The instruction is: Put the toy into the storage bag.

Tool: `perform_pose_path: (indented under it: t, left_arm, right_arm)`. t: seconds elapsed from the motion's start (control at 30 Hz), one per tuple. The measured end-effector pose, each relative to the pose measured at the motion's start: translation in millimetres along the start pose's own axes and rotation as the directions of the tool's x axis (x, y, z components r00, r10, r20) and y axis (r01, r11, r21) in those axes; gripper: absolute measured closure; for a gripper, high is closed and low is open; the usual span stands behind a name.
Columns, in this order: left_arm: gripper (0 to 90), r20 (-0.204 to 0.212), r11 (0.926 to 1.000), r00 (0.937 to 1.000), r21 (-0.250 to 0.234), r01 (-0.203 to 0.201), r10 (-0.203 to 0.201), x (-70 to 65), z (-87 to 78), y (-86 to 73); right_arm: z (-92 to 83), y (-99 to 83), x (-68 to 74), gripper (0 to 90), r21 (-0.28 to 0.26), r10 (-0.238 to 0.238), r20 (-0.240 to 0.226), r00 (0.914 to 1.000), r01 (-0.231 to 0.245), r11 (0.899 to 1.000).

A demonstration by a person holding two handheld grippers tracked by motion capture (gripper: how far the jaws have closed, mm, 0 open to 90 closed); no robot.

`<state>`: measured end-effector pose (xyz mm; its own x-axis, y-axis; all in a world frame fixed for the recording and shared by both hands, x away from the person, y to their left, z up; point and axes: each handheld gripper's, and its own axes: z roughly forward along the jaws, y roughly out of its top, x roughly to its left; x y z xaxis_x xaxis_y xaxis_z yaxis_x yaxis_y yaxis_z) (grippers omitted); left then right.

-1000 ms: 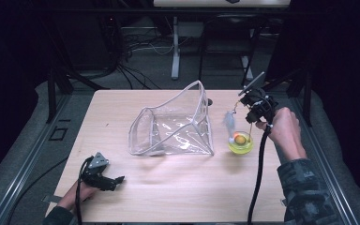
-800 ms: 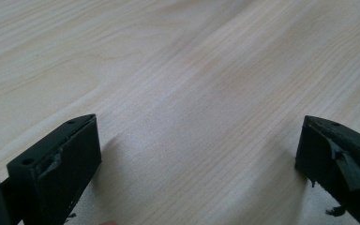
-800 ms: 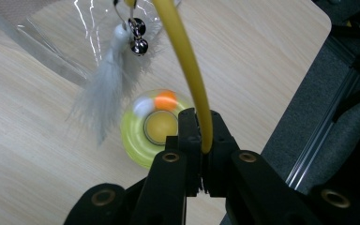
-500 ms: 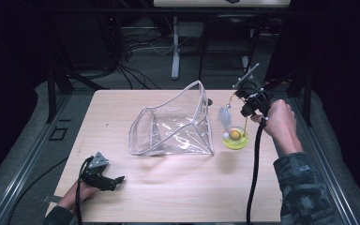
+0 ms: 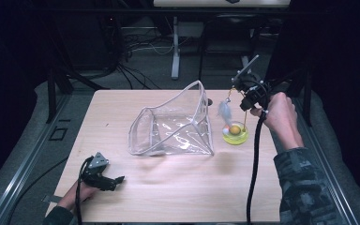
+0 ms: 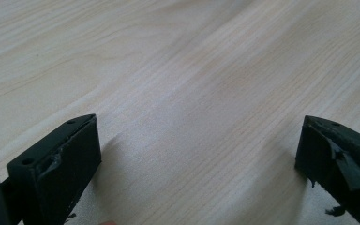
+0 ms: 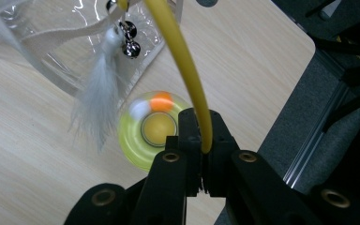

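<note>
Since a second ago the right gripper (image 5: 244, 96), pinched tight on the toy's yellow wand (image 7: 187, 65), has lifted the feather (image 5: 224, 112) off the table (image 5: 178, 197) beside the clear pouch (image 5: 173, 129), so raise steadily while the spread, empty left gripper (image 5: 107, 180) waits.

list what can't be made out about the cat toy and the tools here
- Yellow wand: its top end is cut off by the upper edge of the right gripper view; the right tool is shut on it.
- White feather and bells: blurred in the right gripper view, tiny in the high view.
- Yellow-green disc base: the balls on it are too small to count in the high view.
- Left tool: jaws open over the table; its body is cut off by the bottom edge.
</note>
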<state>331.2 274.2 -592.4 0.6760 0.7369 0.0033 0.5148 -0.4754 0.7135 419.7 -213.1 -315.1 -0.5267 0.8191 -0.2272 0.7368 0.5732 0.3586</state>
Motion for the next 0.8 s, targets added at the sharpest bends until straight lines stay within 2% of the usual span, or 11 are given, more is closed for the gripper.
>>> perform_pose_path:
  t: [0.43,0.8]
  left_arm:
    - [0.2,0.006,1.0000,1.0000,0.008,-0.002,0.002,0.4,-0.7,0.3]
    - [0.2,0.007,1.0000,1.0000,0.008,-0.002,0.002,0.4,-0.6,0.3]
  right_arm:
    - [-20.5,13.9,-1.1,87.9,-0.026,-0.026,0.024,0.9994,0.026,0.999]
    - [-32.7,20.1,-1.4,87.9,-0.044,-0.024,0.028,0.9993,0.025,0.999]
